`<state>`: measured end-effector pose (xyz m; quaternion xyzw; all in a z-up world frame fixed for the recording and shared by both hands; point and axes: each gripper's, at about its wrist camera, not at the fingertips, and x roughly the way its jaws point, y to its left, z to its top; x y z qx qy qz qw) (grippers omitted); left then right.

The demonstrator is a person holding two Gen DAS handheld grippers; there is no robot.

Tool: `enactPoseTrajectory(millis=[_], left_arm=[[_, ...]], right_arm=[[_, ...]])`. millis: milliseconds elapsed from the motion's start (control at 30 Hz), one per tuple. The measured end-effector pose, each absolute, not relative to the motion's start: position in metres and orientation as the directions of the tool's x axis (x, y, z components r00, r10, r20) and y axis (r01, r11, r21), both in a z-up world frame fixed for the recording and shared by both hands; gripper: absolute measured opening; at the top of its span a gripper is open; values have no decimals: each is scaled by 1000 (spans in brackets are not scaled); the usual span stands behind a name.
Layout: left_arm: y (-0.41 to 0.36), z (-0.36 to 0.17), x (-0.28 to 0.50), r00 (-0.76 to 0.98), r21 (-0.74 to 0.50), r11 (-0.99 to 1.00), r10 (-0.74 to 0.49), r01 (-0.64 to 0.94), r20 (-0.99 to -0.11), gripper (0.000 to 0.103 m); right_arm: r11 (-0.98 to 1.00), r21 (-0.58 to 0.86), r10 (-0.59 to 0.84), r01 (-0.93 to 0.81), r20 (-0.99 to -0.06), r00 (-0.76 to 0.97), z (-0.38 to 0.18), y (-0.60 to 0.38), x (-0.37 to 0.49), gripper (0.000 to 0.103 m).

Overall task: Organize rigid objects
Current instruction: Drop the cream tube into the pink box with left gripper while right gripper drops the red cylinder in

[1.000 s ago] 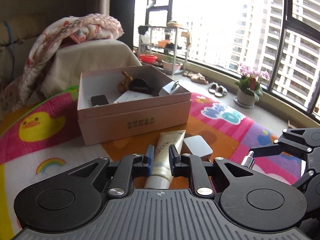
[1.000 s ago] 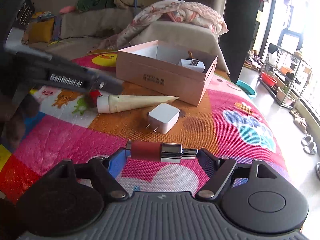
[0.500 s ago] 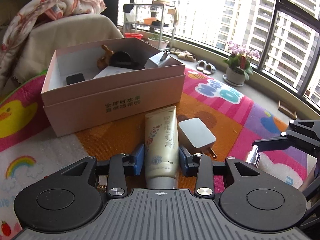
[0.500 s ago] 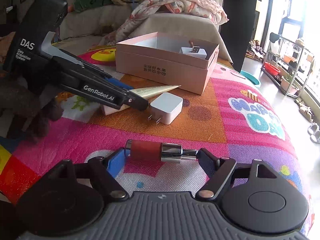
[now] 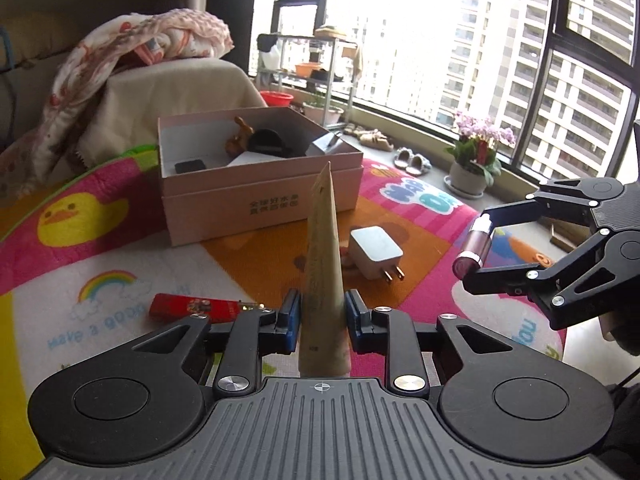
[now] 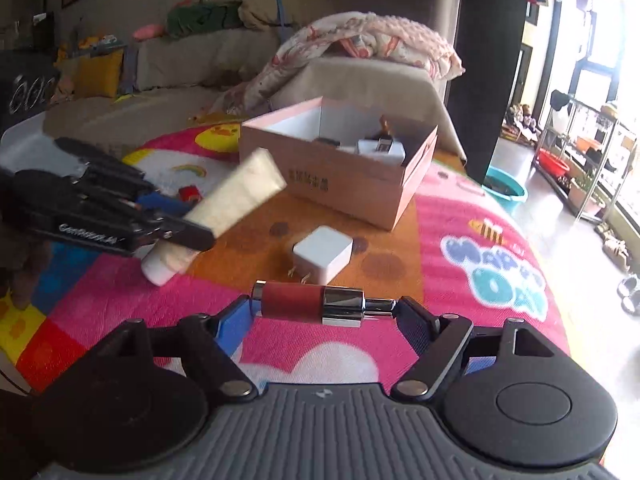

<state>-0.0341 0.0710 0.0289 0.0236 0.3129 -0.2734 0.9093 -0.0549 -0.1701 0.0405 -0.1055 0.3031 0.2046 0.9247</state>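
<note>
A cream tube (image 5: pixel 322 240) sits between the blue pads of my left gripper (image 5: pixel 322 312), whose jaws are closing on it. The tube is off the mat and tilts up, crimped end toward the pink cardboard box (image 5: pixel 260 204). From the right wrist view, the left gripper (image 6: pixel 184 220) holds the tube (image 6: pixel 240 196) near its white cap, left of the box (image 6: pixel 332 184). My right gripper (image 6: pixel 324 308) is shut end to end on a red and silver lipstick (image 6: pixel 296 300), above the mat. A white charger plug (image 5: pixel 376 250) lies in front of the box.
A red lighter (image 5: pixel 188 307) lies on the colourful play mat (image 5: pixel 100 240), left of my left gripper. The box holds a second charger, a brown figurine and dark items. A blanket-covered seat (image 5: pixel 160 80) stands behind it. A flowerpot (image 5: pixel 468 176) and slippers lie on the floor.
My left gripper opened around the tube lying on the mat, then closed on it and lifted it, turning it edge-on. My right gripper keeps its hold on the lipstick.
</note>
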Motion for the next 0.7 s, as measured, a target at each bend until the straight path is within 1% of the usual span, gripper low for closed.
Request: enactPoseTrajectory(millis=[67, 367, 500, 600, 700], left_arm=[[76, 33, -32, 656, -153, 848, -495, 507, -570, 27], [84, 61, -33, 691, -180, 834, -537, 522, -484, 26], [87, 78, -27, 709, -177, 830, -546, 528, -447, 26], [86, 92, -12, 725, -148, 832, -541, 534, -425, 26], [84, 110, 18, 739, -127, 836, -534, 533, -411, 26]], right_arm=[[896, -76, 312, -438, -593, 742, 46, -169, -53, 78], [894, -93, 323, -439, -545, 774, 69, -168, -48, 78], [893, -96, 329, -439, -527, 784, 76, -166, -45, 79], [893, -93, 339, -441, -507, 793, 81, -161, -38, 79], [894, -108, 341, -434, -463, 818, 89, -152, -23, 79]])
